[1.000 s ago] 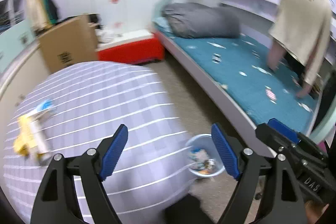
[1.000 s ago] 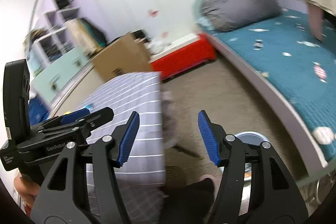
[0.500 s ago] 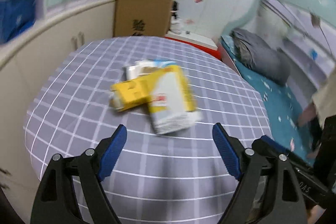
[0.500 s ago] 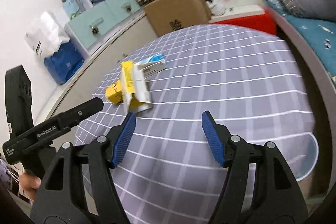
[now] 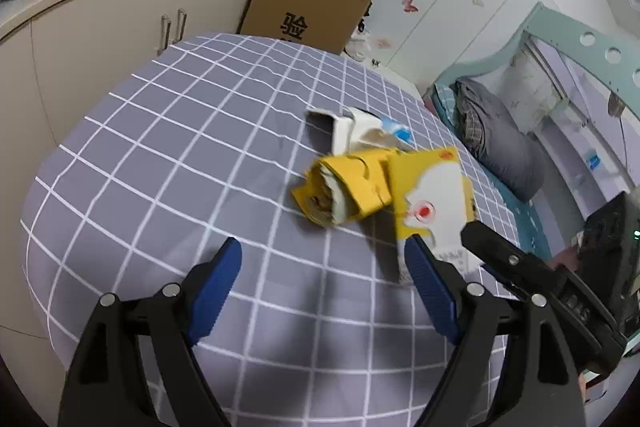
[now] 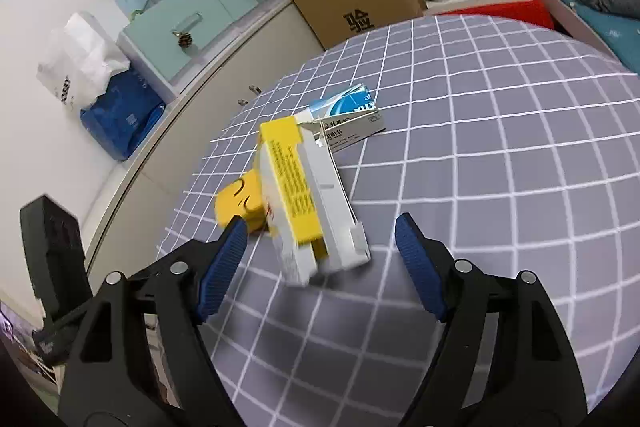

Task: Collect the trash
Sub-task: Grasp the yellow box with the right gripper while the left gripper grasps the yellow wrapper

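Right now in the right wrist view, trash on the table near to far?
Long yellow and white box, nearest and lying between the opening jaws untouched → crumpled yellow box → blue and white box at the far end.

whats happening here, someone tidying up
A person holds tongs in each hand over a table with a grey checked cloth. The right tongs are opening around a yellow and white carton, not gripping it. The left tongs hang open beside a crumpled yellow box. Nothing is picked up yet.
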A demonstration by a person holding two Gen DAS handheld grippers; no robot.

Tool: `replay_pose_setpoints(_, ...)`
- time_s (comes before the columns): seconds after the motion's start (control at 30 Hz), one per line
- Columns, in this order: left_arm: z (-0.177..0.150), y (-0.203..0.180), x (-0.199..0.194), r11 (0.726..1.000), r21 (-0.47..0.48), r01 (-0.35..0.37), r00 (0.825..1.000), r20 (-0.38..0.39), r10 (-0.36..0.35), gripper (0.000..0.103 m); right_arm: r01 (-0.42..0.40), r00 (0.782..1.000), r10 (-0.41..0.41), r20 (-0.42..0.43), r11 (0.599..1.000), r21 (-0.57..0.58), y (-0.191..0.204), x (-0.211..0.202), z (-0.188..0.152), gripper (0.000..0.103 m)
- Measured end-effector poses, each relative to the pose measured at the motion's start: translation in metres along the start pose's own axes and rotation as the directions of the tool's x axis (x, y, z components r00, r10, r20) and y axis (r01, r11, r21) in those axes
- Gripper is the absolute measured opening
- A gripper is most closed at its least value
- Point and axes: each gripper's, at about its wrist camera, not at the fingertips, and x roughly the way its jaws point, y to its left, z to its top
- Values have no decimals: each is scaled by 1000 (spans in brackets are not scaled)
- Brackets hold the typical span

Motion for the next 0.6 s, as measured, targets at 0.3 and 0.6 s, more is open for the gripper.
replay_pose_setpoints(0.3,15,4,17,997,-7,73,997,-18,-73,82,-52,998,53,-46,998,32,-4,30,13,72)
replay_pose_setpoints(0.6,24,-17,36,995,-1,101,995,-21,-101,81,-36,999,36,6,999,-3,-21,5,6,51)
